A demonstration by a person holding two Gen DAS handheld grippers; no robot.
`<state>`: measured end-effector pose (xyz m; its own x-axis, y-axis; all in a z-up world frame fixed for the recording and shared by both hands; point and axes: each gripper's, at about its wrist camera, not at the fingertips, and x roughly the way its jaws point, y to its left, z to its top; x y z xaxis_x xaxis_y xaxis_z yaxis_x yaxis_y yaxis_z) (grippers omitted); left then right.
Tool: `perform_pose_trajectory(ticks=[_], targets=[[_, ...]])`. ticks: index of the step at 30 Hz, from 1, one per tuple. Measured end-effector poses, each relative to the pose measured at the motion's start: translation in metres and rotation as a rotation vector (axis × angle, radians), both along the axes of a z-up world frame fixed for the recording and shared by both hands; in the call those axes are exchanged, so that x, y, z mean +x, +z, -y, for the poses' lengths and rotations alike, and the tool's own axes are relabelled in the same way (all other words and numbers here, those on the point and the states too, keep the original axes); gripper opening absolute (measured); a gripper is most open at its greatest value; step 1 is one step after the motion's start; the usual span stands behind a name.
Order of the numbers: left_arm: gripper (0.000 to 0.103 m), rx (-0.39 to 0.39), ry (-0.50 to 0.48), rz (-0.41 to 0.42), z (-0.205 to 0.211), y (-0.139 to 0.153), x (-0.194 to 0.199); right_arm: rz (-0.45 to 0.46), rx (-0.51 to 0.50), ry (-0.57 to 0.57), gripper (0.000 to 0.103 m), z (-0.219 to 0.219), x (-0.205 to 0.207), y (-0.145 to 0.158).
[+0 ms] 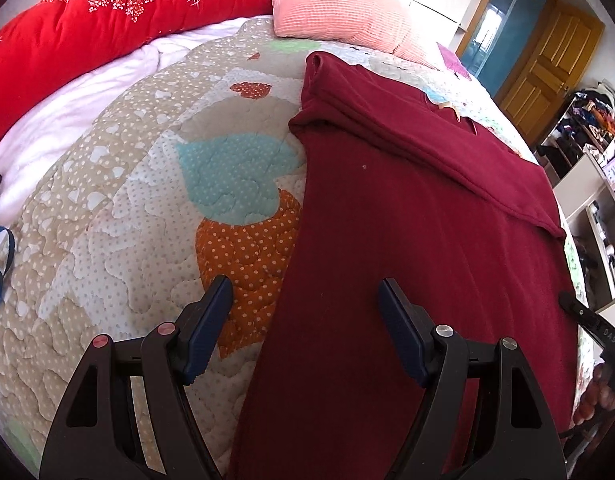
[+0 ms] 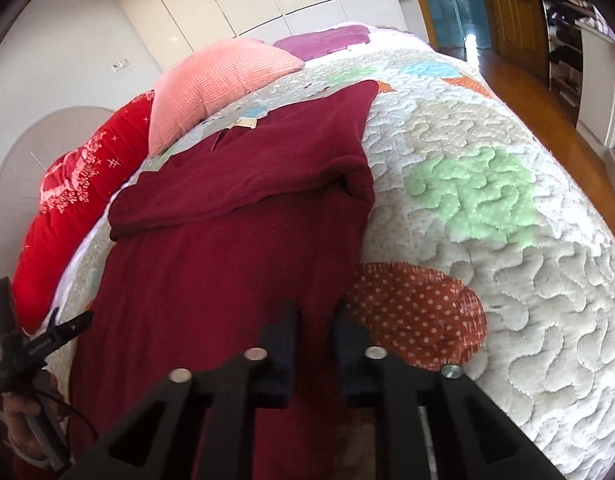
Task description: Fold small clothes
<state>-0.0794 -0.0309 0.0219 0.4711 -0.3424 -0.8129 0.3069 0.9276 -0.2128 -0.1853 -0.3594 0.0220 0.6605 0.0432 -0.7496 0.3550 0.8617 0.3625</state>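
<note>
A dark red garment [image 1: 407, 240] lies flat on the quilted bed, with a sleeve folded across its upper part. My left gripper [image 1: 305, 300] is open and straddles the garment's left edge near the hem; its fingers hold nothing. In the right wrist view the same garment [image 2: 227, 216] fills the middle. My right gripper [image 2: 315, 320] has its jaws close together with the garment's right edge between them, near the hem. The left gripper [image 2: 73, 326] shows at the left edge of the right wrist view.
The patchwork quilt [image 1: 127, 200] covers the bed. A red floral duvet [image 1: 87, 28] and a pink pillow [image 1: 339, 12] lie at the head. A purple cloth [image 2: 323, 40] lies beyond the pillow. Shelves [image 1: 595, 184] and a wooden door [image 1: 543, 64] stand to the right.
</note>
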Motion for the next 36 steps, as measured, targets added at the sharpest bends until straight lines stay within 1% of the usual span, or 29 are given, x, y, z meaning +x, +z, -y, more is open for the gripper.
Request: perform_pose_trajectory(ticks=[4, 10, 11, 12, 13, 14, 15, 17, 18, 19, 20, 21, 22, 23, 24, 26, 30, 31, 33, 36], targets=[[0.075, 0.014, -0.002, 0.005, 0.000, 0.000, -0.003, -0.020, -0.055, -0.040, 0.008, 0.004, -0.008, 0.002], [0.075, 0.035, -0.003, 0.019, 0.001, -0.001, -0.006, -0.029, -0.070, -0.057, 0.008, 0.010, -0.012, 0.003], [0.075, 0.037, -0.003, 0.020, 0.001, -0.001, -0.007, -0.027, -0.083, -0.060, 0.007, 0.010, -0.014, 0.007], [0.075, 0.037, -0.003, 0.021, 0.001, -0.002, -0.006, -0.026, -0.093, -0.061, 0.003, 0.009, -0.015, 0.009], [0.075, 0.040, -0.004, 0.022, 0.002, -0.002, -0.007, -0.033, -0.124, -0.071, 0.001, 0.009, -0.017, 0.012], [0.075, 0.042, -0.005, 0.023, 0.002, -0.002, -0.007, -0.045, -0.156, -0.085, 0.001, 0.010, -0.019, 0.014], [0.075, 0.043, -0.005, 0.024, 0.002, -0.002, -0.007, -0.045, -0.159, -0.090, 0.001, 0.012, -0.021, 0.015], [0.075, 0.043, -0.007, 0.022, 0.001, -0.001, -0.010, -0.003, -0.071, -0.061, 0.001, 0.018, -0.029, 0.018], [0.075, 0.041, -0.010, 0.021, 0.000, 0.000, -0.011, 0.016, -0.047, -0.042, 0.001, 0.017, -0.034, 0.021], [0.075, 0.037, -0.016, 0.018, -0.002, 0.001, -0.014, 0.022, -0.051, -0.026, 0.002, 0.014, -0.038, 0.024], [0.075, 0.032, -0.023, 0.016, -0.004, 0.002, -0.017, 0.023, -0.057, -0.016, 0.006, 0.011, -0.042, 0.026], [0.075, 0.030, -0.029, 0.014, -0.006, 0.002, -0.020, 0.020, -0.058, 0.001, 0.015, 0.008, -0.048, 0.028], [0.075, 0.028, -0.038, 0.009, -0.009, 0.002, -0.025, 0.020, -0.038, 0.020, 0.024, 0.005, -0.056, 0.030], [0.075, 0.027, -0.045, 0.005, -0.012, 0.002, -0.028, 0.022, -0.015, 0.032, 0.046, 0.004, -0.062, 0.029], [0.075, 0.026, -0.053, 0.002, -0.016, 0.002, -0.032, 0.022, 0.012, 0.045, 0.055, 0.003, -0.069, 0.028], [0.075, 0.017, -0.071, -0.009, -0.025, 0.003, -0.040, 0.012, 0.061, 0.091, 0.055, -0.003, -0.086, 0.025], [0.075, 0.003, -0.101, -0.038, -0.043, 0.004, -0.054, -0.053, 0.064, 0.195, 0.055, -0.019, -0.115, 0.017], [0.075, 0.001, -0.107, -0.046, -0.047, 0.004, -0.058, -0.064, 0.095, 0.234, 0.055, -0.024, -0.125, 0.014], [0.075, 0.000, -0.131, -0.068, -0.054, 0.004, -0.068, -0.077, 0.141, 0.286, 0.055, -0.031, -0.138, 0.010], [0.076, -0.004, -0.161, -0.096, -0.060, 0.001, -0.080, -0.073, 0.183, 0.333, 0.056, -0.040, -0.154, 0.005]])
